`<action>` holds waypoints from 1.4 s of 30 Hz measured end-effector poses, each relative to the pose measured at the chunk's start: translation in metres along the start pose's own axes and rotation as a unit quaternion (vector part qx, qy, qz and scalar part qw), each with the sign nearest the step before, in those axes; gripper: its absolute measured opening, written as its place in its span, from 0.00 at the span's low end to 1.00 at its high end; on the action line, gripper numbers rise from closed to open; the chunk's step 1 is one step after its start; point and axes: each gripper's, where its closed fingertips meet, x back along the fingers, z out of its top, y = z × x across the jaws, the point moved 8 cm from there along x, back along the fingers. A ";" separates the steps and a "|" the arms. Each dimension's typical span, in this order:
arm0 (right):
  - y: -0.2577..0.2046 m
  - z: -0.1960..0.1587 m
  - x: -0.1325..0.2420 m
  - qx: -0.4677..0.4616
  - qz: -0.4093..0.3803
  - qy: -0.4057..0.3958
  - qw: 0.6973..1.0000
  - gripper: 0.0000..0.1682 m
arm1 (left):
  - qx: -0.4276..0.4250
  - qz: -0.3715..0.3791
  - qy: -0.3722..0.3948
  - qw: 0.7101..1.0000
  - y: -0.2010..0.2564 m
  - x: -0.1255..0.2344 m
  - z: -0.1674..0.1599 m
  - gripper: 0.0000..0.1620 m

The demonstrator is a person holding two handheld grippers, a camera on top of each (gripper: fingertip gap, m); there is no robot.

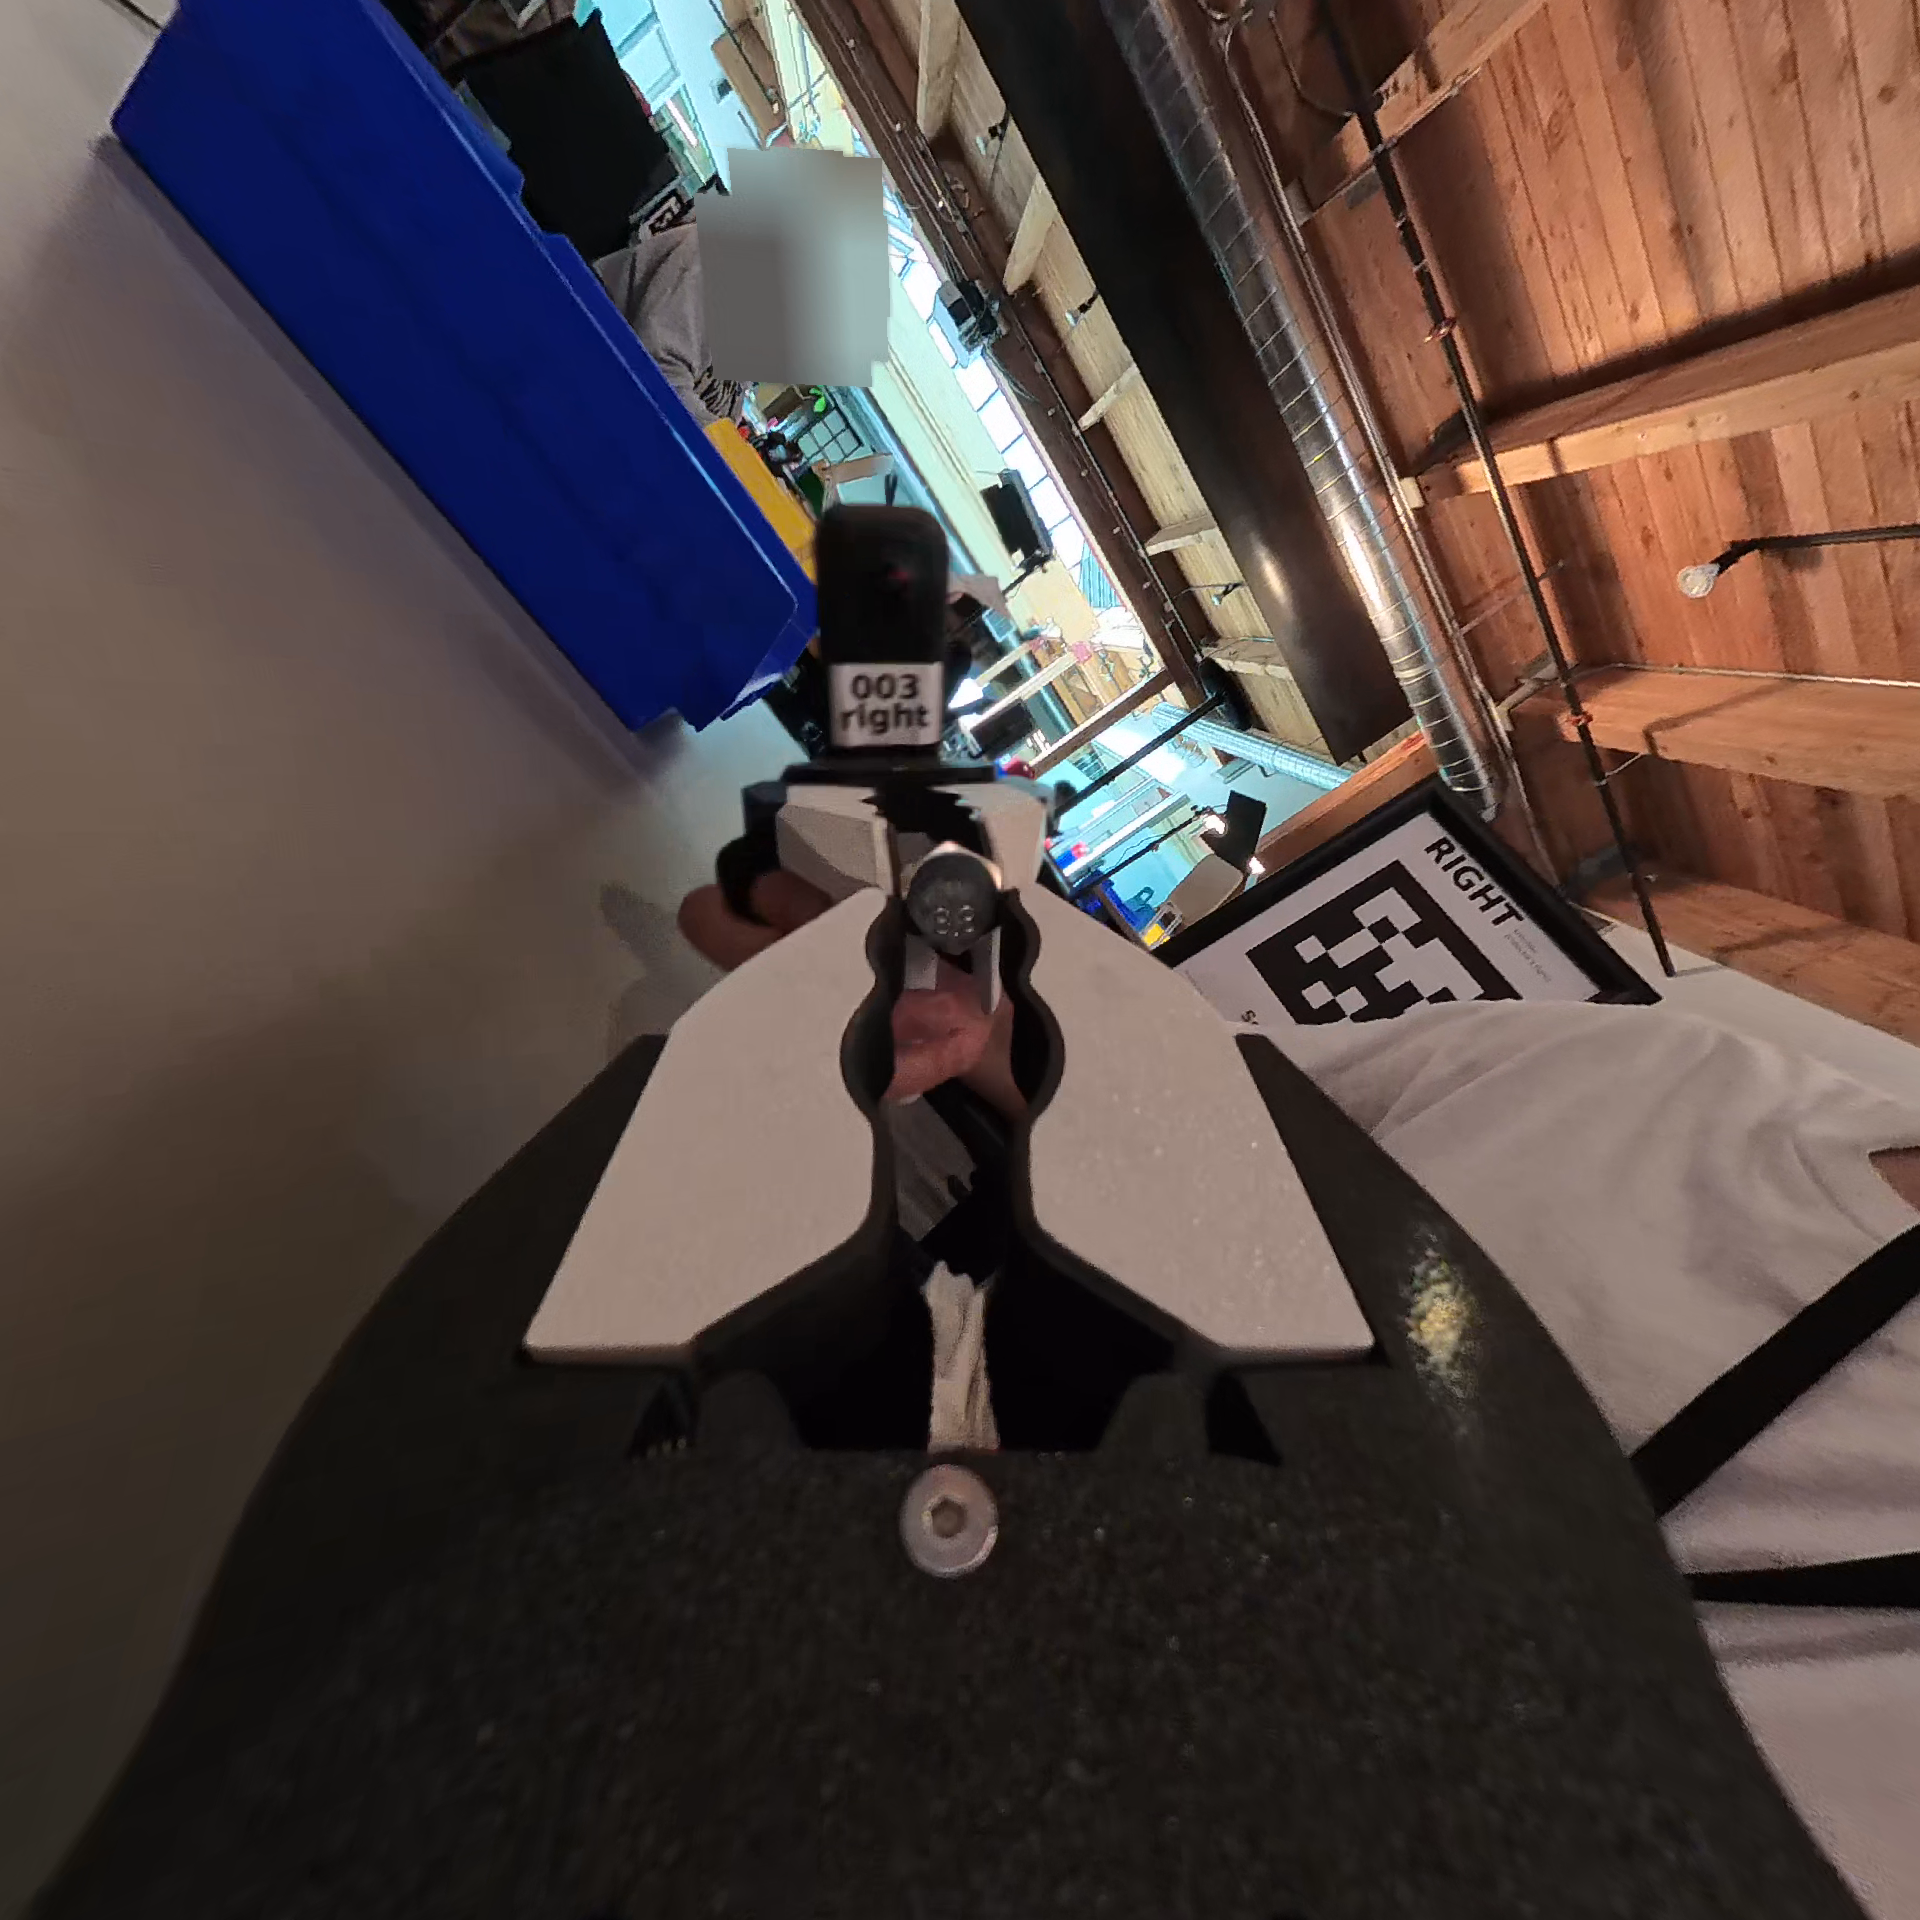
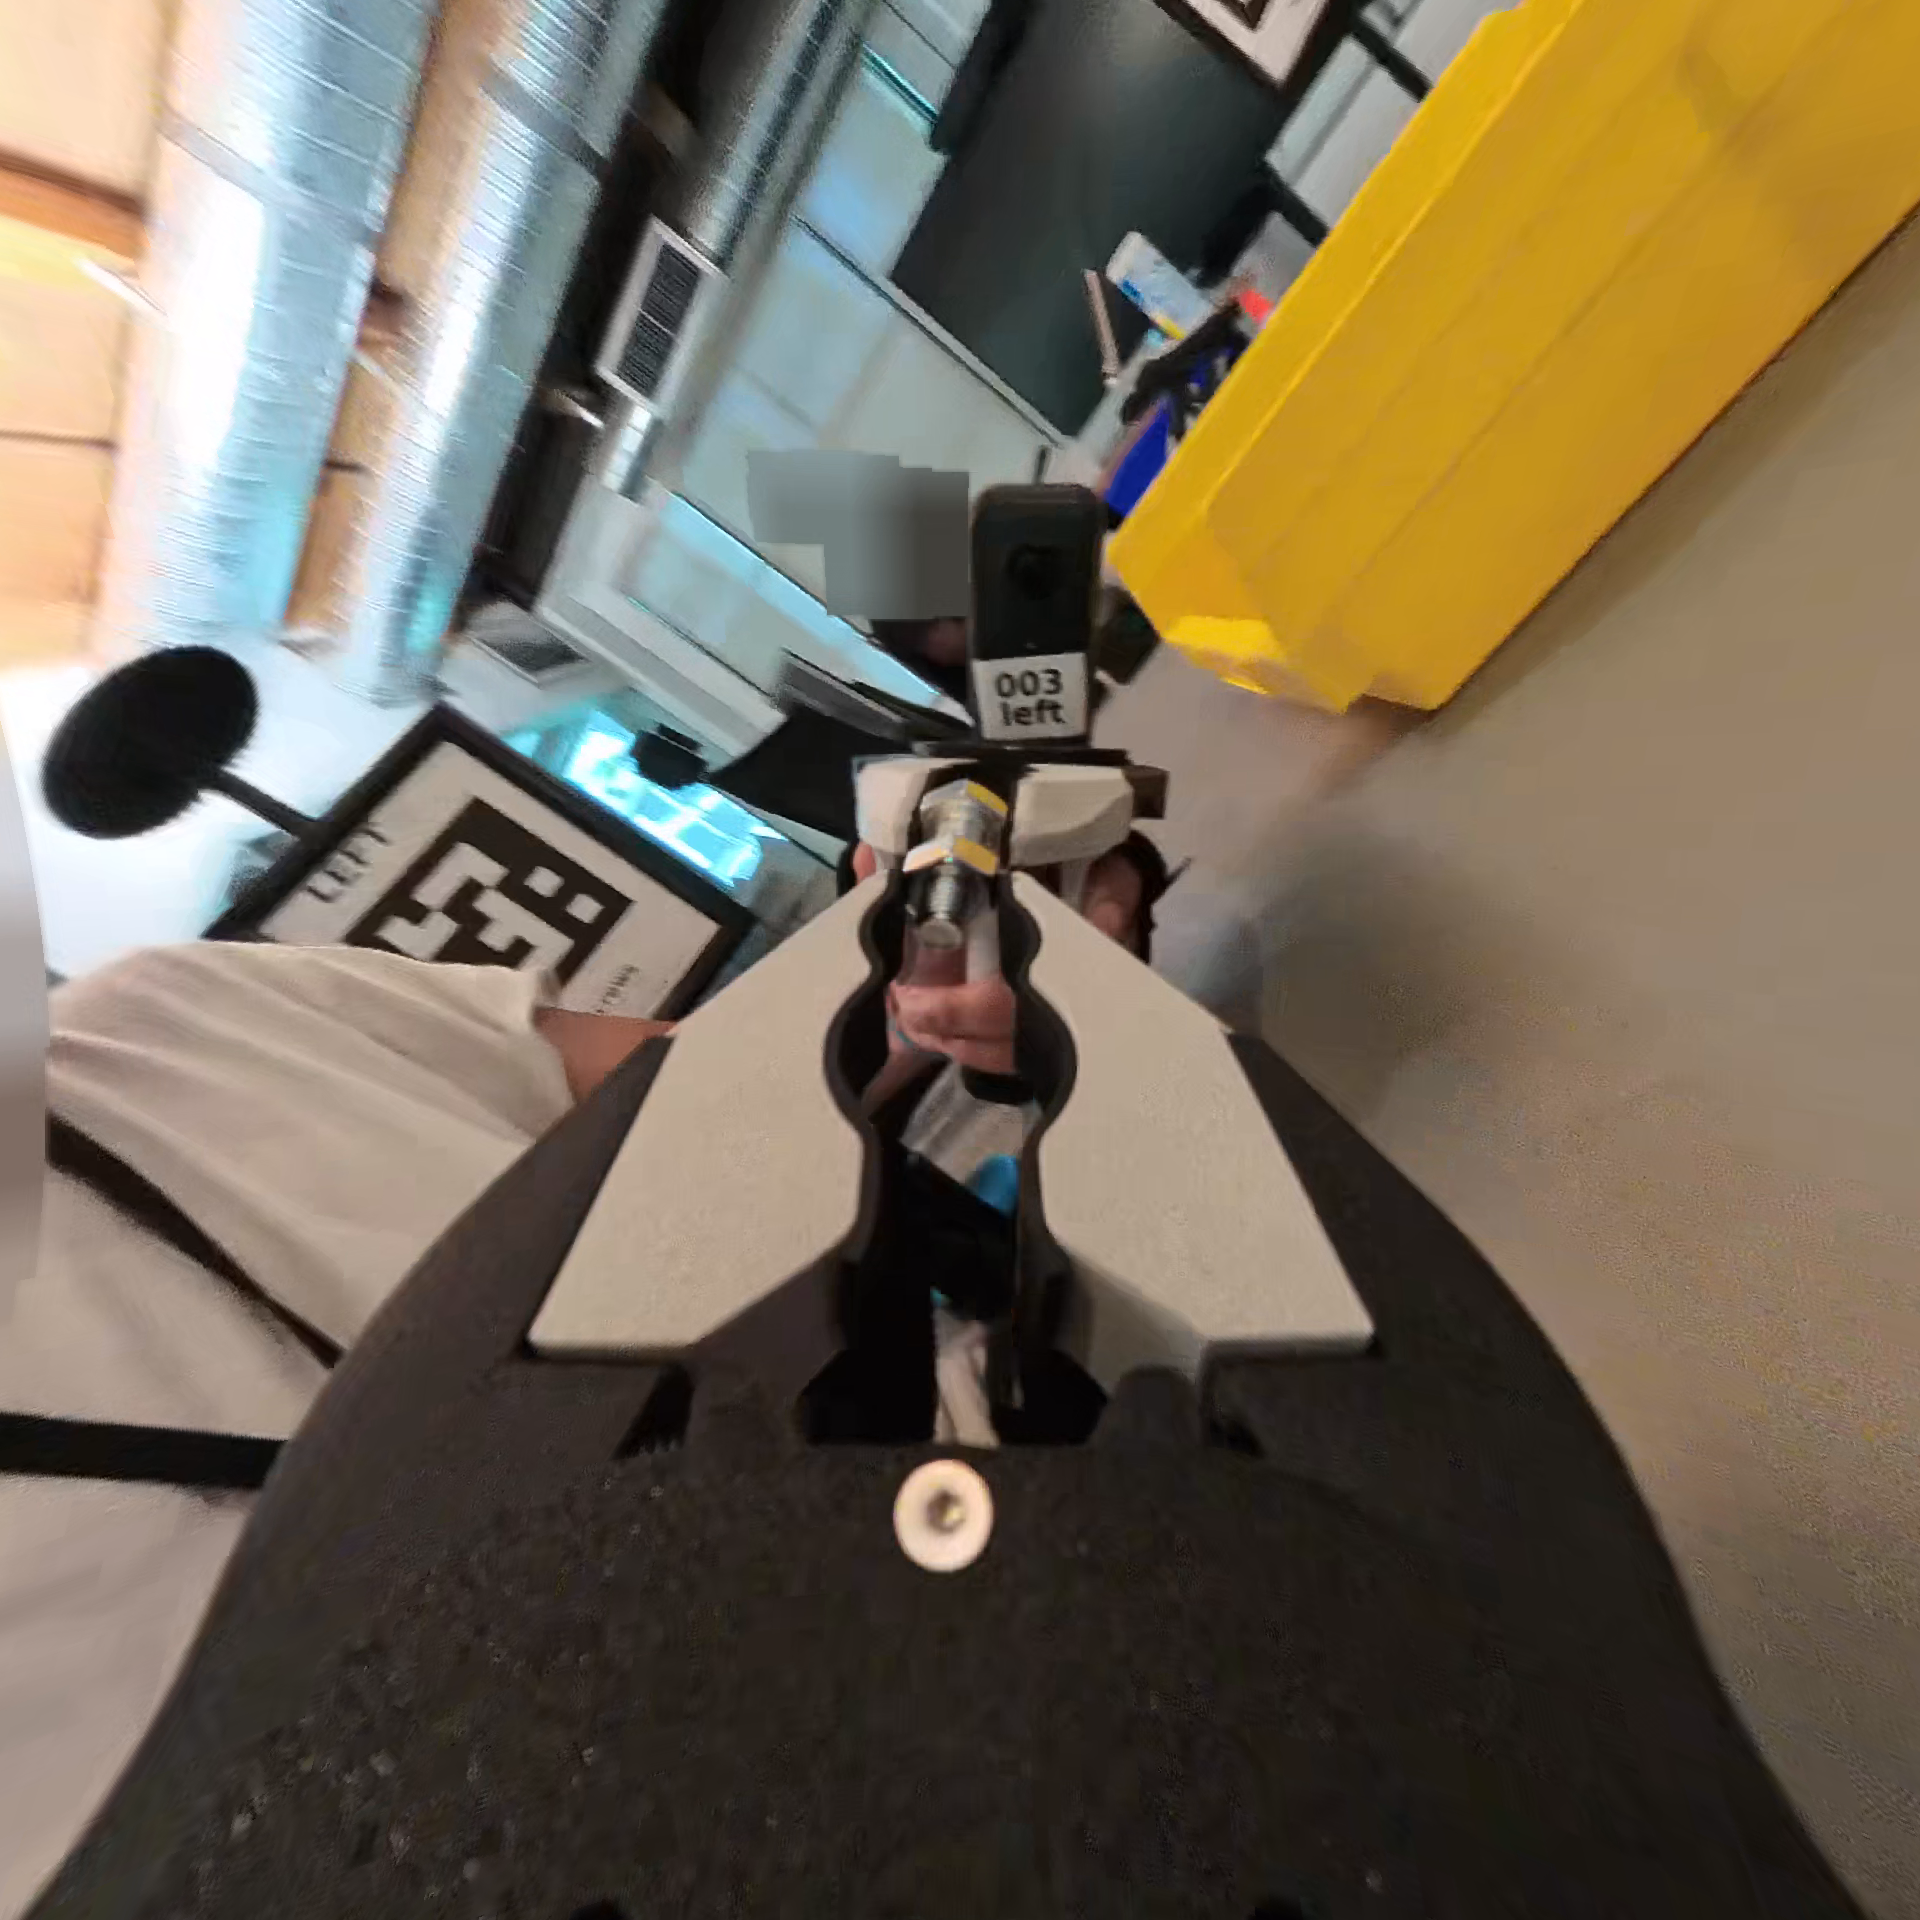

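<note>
Facing tip to tip, both jaws pinch a threaded steel bolt [image 2: 948,862] (blurred, seemingly shared).

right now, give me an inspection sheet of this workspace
surface: pale tabletop
job's things: bolt with a nut and a yellow band, between the two facing claws
clutter: blue bin, yellow bin, framed marker board
grippers: left claw shut on bolt; right claw at its threaded end, grip unclear
cables: nothing seen on the surface
surroundings: wooden ceiling, silver duct
</note>
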 end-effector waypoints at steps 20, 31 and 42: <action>-0.029 -0.047 -0.020 0.884 -0.385 -0.126 0.232 0.21 | 0.068 0.000 0.029 0.997 -0.010 0.008 0.001 0.10; -0.029 -0.045 -0.024 0.854 -0.384 -0.117 0.330 0.10 | 0.075 -0.013 0.006 0.997 -0.009 0.002 -0.005 0.10; -0.010 0.004 -0.004 0.074 -0.044 0.009 0.996 0.10 | 0.023 -0.015 0.007 1.000 0.001 0.001 -0.001 0.10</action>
